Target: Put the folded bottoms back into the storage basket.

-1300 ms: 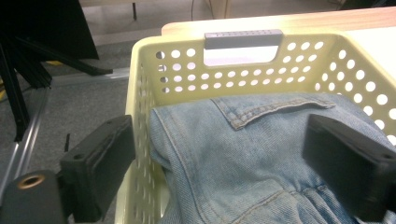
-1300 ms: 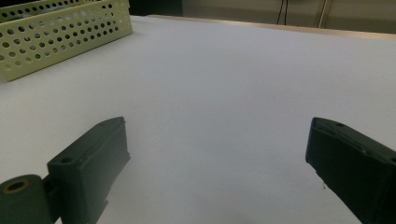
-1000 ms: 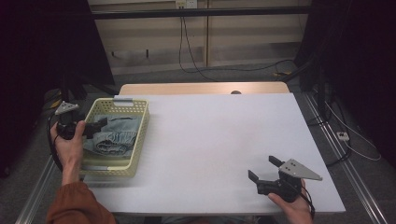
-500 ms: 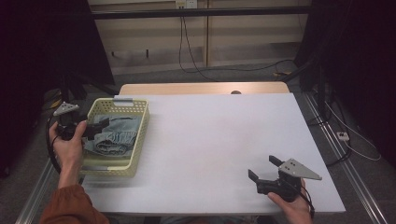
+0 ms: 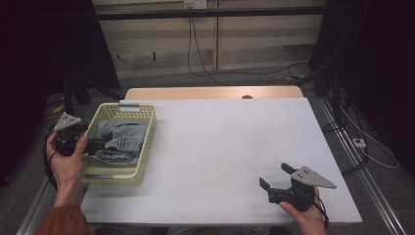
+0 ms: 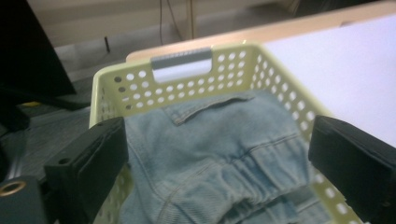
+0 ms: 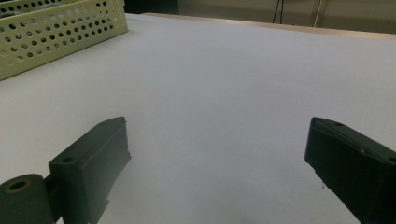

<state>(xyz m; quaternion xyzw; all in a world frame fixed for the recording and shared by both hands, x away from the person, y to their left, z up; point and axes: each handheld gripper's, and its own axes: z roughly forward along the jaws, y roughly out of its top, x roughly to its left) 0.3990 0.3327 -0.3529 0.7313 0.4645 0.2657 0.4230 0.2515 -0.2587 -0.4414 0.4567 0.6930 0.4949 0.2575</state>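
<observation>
Left gripper (image 5: 93,144) at basket's near-left side, jaws spread wide over denim garment (image 6: 219,154) — prob. lining up for grab, not yet gripping. Yellow perforated basket (image 5: 147,125) on table (image 5: 220,147) left; holds folded jeans-type cloth, nothing else seen. Right gripper (image 5: 275,177) parked near front-right edge, jaws apart, empty — likely waiting.

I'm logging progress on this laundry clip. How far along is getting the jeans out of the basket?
Nothing looks done yet: the jeans lie folded inside the yellow basket. In hand: the left gripper hangs open over the denim, not gripping it. The right gripper rests open on the bare white table. Grasping and lifting remain.
</observation>
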